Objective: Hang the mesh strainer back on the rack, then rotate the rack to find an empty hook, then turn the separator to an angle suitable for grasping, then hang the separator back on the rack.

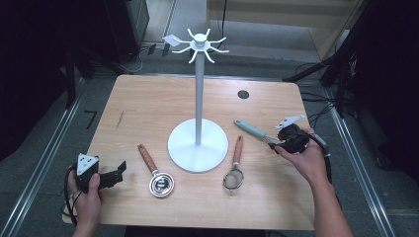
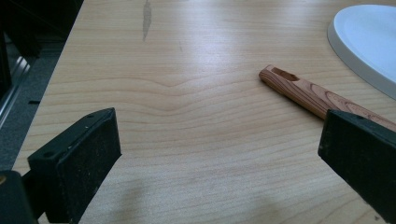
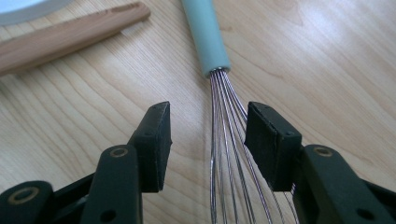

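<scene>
A whisk with a teal handle (image 1: 251, 129) (image 3: 205, 37) lies on the wooden table (image 1: 148, 108), right of the white hook stand (image 1: 198, 89). My right gripper (image 1: 276, 143) (image 3: 208, 126) is open, its jaws on either side of the whisk's wires (image 3: 229, 140) just below the handle, not clamped. My left gripper (image 1: 116, 174) (image 2: 219, 154) sits wide open and empty at the table's front left corner. Just ahead of it lies the wooden handle (image 2: 303, 91) of a small metal scoop (image 1: 161, 185).
The stand's round white base (image 1: 197, 148) (image 2: 369, 42) sits mid-table, its hooks high above. A wooden-handled mesh strainer (image 1: 233, 175) lies between the base and the whisk; its handle (image 3: 70, 35) shows beside the whisk. A dark round hole (image 1: 242, 94) marks the far side.
</scene>
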Available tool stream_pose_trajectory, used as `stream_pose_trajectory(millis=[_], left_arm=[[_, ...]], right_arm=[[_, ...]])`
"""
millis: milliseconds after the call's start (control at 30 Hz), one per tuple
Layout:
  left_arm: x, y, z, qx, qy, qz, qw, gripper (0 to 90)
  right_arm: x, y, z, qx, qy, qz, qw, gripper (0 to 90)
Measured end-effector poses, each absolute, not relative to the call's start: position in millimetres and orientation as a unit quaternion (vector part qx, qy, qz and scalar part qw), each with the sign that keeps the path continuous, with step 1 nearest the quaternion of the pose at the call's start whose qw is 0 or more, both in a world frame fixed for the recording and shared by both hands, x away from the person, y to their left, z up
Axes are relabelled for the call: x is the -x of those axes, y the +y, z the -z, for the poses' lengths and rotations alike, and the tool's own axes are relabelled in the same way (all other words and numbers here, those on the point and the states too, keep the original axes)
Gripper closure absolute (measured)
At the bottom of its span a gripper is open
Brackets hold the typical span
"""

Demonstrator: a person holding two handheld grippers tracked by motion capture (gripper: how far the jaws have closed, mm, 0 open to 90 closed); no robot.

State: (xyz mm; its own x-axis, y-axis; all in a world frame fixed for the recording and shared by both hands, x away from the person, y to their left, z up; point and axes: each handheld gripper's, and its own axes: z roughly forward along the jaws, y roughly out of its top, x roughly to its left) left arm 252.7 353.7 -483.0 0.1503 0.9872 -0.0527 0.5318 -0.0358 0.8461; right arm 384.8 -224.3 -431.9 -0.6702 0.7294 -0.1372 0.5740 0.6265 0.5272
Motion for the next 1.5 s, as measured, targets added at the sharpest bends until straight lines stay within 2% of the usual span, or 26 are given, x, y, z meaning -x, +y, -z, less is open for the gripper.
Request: stream_pose_trajectory(millis=[233, 533, 933, 1500], left_arm=[[-253, 354, 483, -0.656, 0.579, -0.296, 0.381, 0.0], [-253, 354, 483, -0.657, 0.578, -0.297, 0.383, 0.0], [-252, 354, 483, -0.657, 0.577, -0.296, 0.385, 0.0], [-251, 353, 483, -0.657, 0.576, -0.296, 0.385, 0.0]], right_arm=[[-397, -220, 439, -0.374, 0.890, -0.202, 0.167, 54.4], [-410, -220, 430, -0.353, 0.898, -0.208, 0.162, 58.1], [-425, -221, 434, -0.363, 0.902, -0.187, 0.139, 61.7], [-436, -216, 440, -0.345, 0.919, -0.156, 0.112, 62.0]])
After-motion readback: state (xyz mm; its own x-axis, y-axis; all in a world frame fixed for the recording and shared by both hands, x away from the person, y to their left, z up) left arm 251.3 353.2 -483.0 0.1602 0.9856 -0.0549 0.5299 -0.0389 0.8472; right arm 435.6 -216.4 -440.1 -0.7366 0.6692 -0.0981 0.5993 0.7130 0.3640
